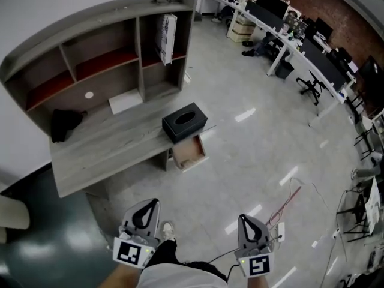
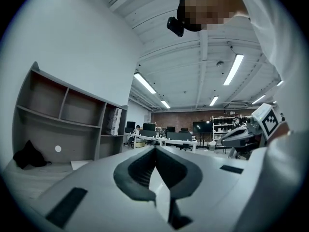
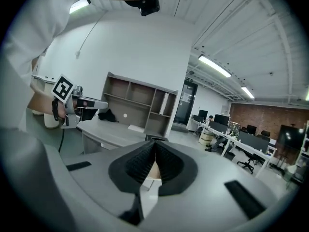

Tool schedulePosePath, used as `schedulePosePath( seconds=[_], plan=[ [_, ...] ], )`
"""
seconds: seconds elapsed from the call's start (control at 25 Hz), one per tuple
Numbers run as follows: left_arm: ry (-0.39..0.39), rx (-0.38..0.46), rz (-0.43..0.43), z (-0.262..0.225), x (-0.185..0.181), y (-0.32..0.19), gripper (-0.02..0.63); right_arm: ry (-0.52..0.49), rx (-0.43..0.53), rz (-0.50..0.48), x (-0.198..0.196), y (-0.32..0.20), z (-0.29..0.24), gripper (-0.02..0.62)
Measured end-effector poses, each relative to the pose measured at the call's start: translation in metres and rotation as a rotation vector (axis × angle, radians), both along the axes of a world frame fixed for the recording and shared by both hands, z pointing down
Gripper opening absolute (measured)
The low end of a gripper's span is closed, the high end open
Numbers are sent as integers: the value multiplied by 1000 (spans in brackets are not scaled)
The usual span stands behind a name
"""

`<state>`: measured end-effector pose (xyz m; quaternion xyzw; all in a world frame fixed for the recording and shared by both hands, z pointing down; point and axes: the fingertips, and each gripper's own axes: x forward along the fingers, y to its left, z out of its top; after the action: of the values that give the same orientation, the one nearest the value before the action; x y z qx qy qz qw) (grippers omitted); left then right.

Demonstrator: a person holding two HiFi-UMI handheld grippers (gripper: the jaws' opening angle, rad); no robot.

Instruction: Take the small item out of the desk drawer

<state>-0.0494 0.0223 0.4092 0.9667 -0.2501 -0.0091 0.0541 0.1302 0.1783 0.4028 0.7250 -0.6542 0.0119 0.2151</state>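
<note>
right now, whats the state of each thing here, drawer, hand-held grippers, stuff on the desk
desk drawer: pulled open, contents too small to tell
black tissue box: upright on the desk's front edge, slot up
white sheet: lying flat on the desk
left hand-held gripper: shut, empty, short of the desk
right hand-held gripper: shut, empty, short of the desk

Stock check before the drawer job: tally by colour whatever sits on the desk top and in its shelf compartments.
Black: 2, the box and the bundle
White: 3, the flat sheet, the round disc and the upright book
Total: 5
</note>
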Motion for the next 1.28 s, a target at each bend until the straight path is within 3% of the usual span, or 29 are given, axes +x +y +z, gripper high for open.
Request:
schedulePosePath(
  seconds=[0.32, 0.56, 0.76, 0.92, 1.28],
  plan=[
    [-3, -20, 51, 0, 44, -51, 17, -14, -38, 43, 25, -40, 4, 23],
    [-13, -6, 52, -8, 71, -61, 17, 35, -26, 0, 55, -65, 1, 23],
    [5, 45, -26, -29, 90, -74, 17, 47, -4, -78, 86, -96, 3, 23],
    [-43, 66, -63, -30, 97, -81, 17, 87, -28, -147, 105, -120, 15, 23],
    [-132, -16, -202, 22, 92, -106, 17, 100, -221, -346, 119, -171, 111, 26]
  ],
)
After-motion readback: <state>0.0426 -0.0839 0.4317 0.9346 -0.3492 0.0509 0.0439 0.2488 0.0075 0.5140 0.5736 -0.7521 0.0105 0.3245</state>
